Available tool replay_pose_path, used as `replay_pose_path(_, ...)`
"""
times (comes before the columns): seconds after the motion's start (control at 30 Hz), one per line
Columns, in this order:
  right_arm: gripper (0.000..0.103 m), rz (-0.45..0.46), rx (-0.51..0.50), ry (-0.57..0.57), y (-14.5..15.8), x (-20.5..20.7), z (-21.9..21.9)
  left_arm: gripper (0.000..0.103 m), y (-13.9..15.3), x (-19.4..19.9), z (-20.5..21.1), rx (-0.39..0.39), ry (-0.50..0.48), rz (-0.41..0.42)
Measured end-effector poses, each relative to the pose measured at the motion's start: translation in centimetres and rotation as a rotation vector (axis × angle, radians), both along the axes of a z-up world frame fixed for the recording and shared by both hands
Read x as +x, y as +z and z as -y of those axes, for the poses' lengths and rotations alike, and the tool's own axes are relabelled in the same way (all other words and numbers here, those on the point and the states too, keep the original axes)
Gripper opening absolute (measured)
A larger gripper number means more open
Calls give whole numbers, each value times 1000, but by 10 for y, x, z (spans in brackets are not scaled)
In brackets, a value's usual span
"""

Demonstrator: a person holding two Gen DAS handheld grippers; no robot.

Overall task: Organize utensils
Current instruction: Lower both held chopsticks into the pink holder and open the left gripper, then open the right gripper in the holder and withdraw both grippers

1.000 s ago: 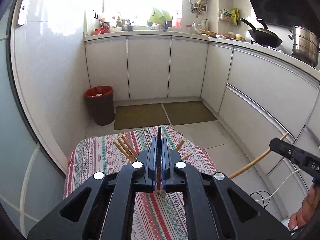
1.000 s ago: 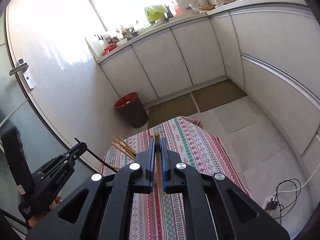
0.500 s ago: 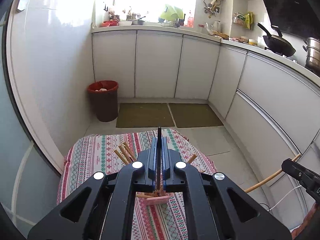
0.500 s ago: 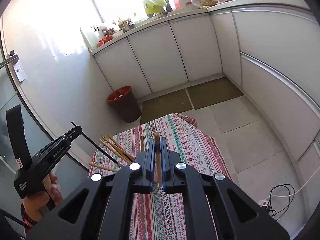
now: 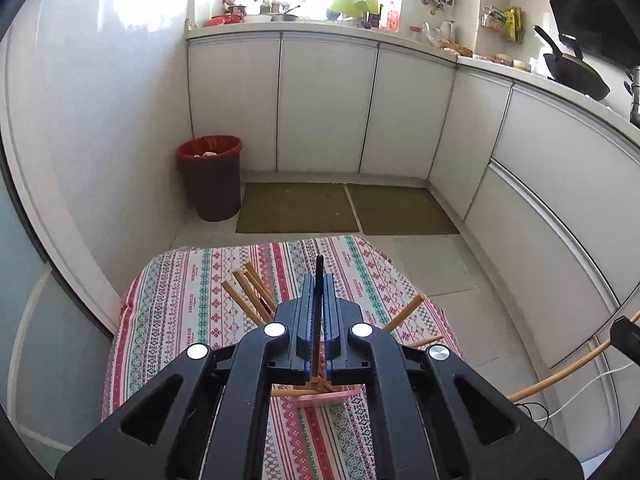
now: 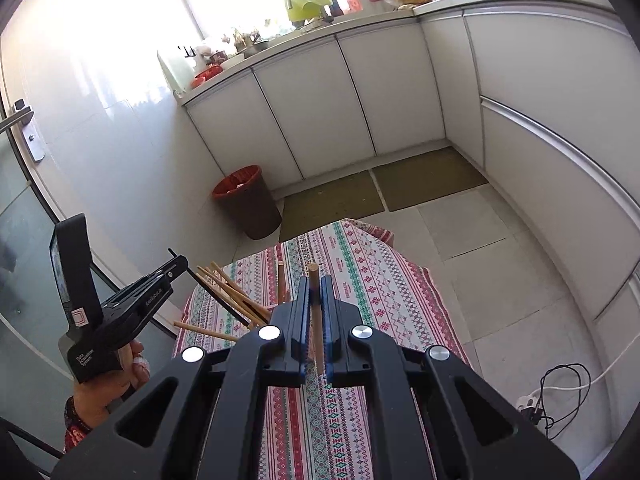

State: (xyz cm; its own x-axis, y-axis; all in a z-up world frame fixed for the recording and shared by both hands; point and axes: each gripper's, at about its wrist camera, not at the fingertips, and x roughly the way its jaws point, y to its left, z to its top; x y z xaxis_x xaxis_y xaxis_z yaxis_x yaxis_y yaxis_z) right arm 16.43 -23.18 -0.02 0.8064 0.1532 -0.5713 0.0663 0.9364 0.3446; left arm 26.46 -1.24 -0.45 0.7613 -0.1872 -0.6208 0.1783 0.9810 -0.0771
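Since a second ago both my grippers have swung to look down more steeply, so more of the patterned tablecloth [image 5: 192, 312] and the floor fills each view, and a pink holder [image 5: 320, 398] has come into sight under my left fingers.

Around me stands the kitchen: white cabinets [image 5: 328, 100] along the far wall and right side, two olive floor mats [image 5: 296, 212], and a dark bin with a red liner [image 5: 210, 176] in the corner. Nearer lies the small table under its striped cloth.

My left gripper [image 5: 319, 312] is clamped shut on a black chopstick [image 5: 319, 276]. It runs straight down the narrow slot between the two fingers, its tip standing clear beyond them and its lower end reaching toward the pink holder below. Wooden chopsticks [image 5: 248, 288] fan out from that holder, some leaning left of my fingers, others [image 5: 404, 314] to the right.

My right gripper [image 6: 315, 312] is pinched closed on a wooden chopstick [image 6: 314, 284]. It sits between the blue-edged fingers, lengthways, with its blunt end poking just past the tips and the rest passing back under the jaws. From this side I see my left gripper [image 6: 176, 264] at the left, the black stick slanting from it down into the bundle of wooden sticks [image 6: 224, 292] over the table
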Motion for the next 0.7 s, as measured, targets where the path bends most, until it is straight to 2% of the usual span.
replay_pose_path(0.07, 6, -3, -1, -2, 0, 3, -1, 6, -9, 3, 3, -1, -25, -39)
replay_pose_path(0.13, 6, -1, 6, 4, 1, 5, -3, 13, -9, -2, 2, -28, -45, -32)
replay_pose_path(0.2, 6, 9, 12, 10, 3, 6, -8, 31, -2, -8, -5, -55, -39, -1)
replay_pose_path(0.23, 6, 14, 15, 14, 4, 7, -11, 34, 5, -13, -13, -74, -29, 18)
replay_pose_path(0.4, 6, 45, 35, 41, 14, 19, -30, 38, 17, -27, -47, -127, 54, 50)
replay_pose_path(0.7, 6, 68, 19, 67, 24, 45, -68, 39, 19, -33, -87, -169, 103, 39)
